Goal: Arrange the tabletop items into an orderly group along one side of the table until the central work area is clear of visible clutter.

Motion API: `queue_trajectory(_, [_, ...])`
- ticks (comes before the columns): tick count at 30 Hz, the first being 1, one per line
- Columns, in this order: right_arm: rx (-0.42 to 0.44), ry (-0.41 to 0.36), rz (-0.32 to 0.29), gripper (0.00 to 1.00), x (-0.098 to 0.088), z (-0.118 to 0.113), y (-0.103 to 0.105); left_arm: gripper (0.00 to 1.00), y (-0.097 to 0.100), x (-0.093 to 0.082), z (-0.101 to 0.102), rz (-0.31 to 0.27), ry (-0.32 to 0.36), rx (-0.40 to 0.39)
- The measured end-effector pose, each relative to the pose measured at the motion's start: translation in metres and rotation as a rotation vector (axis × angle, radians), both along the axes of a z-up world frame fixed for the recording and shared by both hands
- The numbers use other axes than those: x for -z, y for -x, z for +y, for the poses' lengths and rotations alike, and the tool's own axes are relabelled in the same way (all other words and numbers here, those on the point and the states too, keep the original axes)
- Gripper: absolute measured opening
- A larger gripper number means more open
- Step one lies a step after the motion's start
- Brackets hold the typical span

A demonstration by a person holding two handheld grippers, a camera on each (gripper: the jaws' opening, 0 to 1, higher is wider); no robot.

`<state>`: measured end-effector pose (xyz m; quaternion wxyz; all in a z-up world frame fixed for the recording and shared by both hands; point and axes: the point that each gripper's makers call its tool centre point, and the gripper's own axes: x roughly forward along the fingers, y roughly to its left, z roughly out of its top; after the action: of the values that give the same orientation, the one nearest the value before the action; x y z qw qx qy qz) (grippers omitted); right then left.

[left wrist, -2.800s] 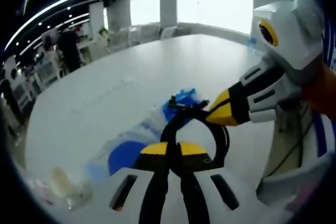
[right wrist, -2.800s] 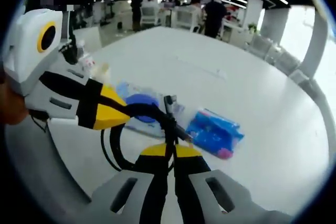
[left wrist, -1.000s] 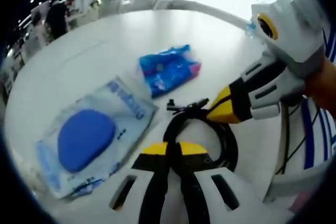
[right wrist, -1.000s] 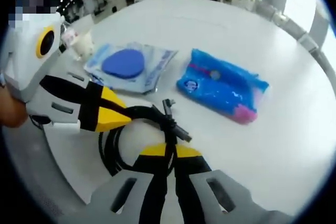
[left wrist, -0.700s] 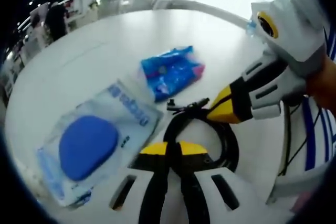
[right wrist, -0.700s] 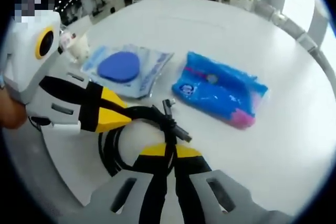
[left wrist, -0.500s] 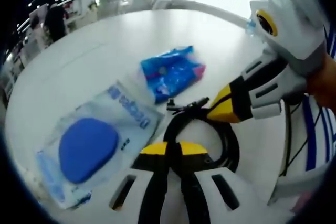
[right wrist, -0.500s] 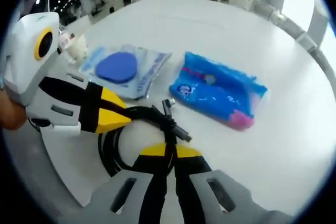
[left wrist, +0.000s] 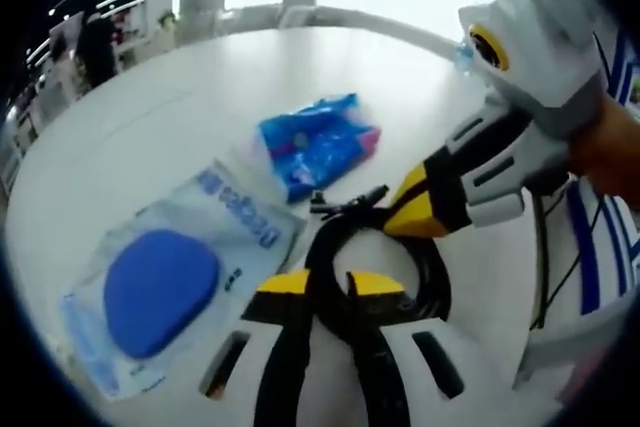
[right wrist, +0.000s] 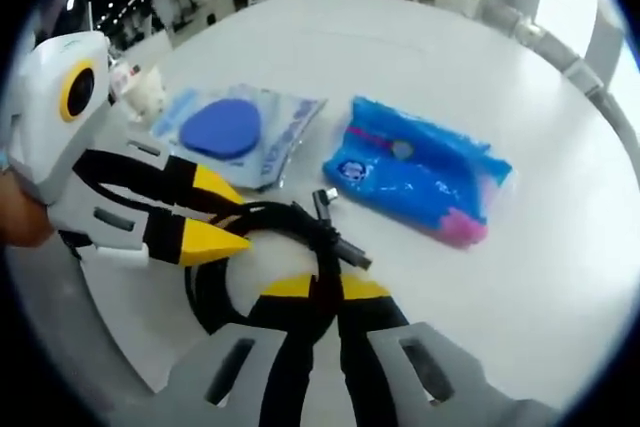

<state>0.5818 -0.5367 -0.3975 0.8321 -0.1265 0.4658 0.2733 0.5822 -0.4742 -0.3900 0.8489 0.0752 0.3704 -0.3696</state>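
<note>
My left gripper [left wrist: 327, 285] has its jaws slightly apart around the coiled black cable [left wrist: 432, 277], while my right gripper [right wrist: 318, 289] keeps its jaws clamped on that cable [right wrist: 205, 292]. Beyond the coil, on the white bench [right wrist: 560, 247], lie a clear pouch with a blue pad [right wrist: 222, 129] to the left and a blue packet [right wrist: 425, 172] to the right.

A: Black coiled cable [right wrist: 262, 247]?
B: Looped at the right gripper [right wrist: 318, 289] tips.
A: Others?
B: Clear pouch with blue pad [right wrist: 228, 133] ahead-left; blue crinkled packet [right wrist: 420, 172] ahead-right, lying flat.
</note>
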Motion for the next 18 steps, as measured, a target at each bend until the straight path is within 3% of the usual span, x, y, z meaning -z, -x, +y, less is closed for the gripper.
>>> queue_trajectory(6, [0.005, -0.005, -0.004, 0.12, -0.001, 0.001, 0.000, 0.20, 0.003, -0.001, -0.001, -0.002, 0.011, 0.009])
queue_trajectory(8, [0.004, -0.001, 0.000, 0.12, 0.000, 0.000, 0.001, 0.28, 0.005, 0.006, 0.003, 0.022, -0.014, -0.001])
queue_trajectory(9, [0.002, 0.001, 0.000, 0.11, 0.000, 0.000, 0.001, 0.28, 0.012, 0.012, 0.009, 0.064, -0.030, -0.010])
queue_trajectory(11, [0.001, 0.002, 0.001, 0.10, 0.000, -0.001, 0.002, 0.28, 0.003, 0.007, 0.003, 0.006, 0.013, -0.009])
queue_trajectory(18, [-0.006, 0.001, 0.014, 0.06, 0.001, 0.000, 0.004, 0.27, 0.008, 0.008, 0.003, 0.024, 0.005, -0.003])
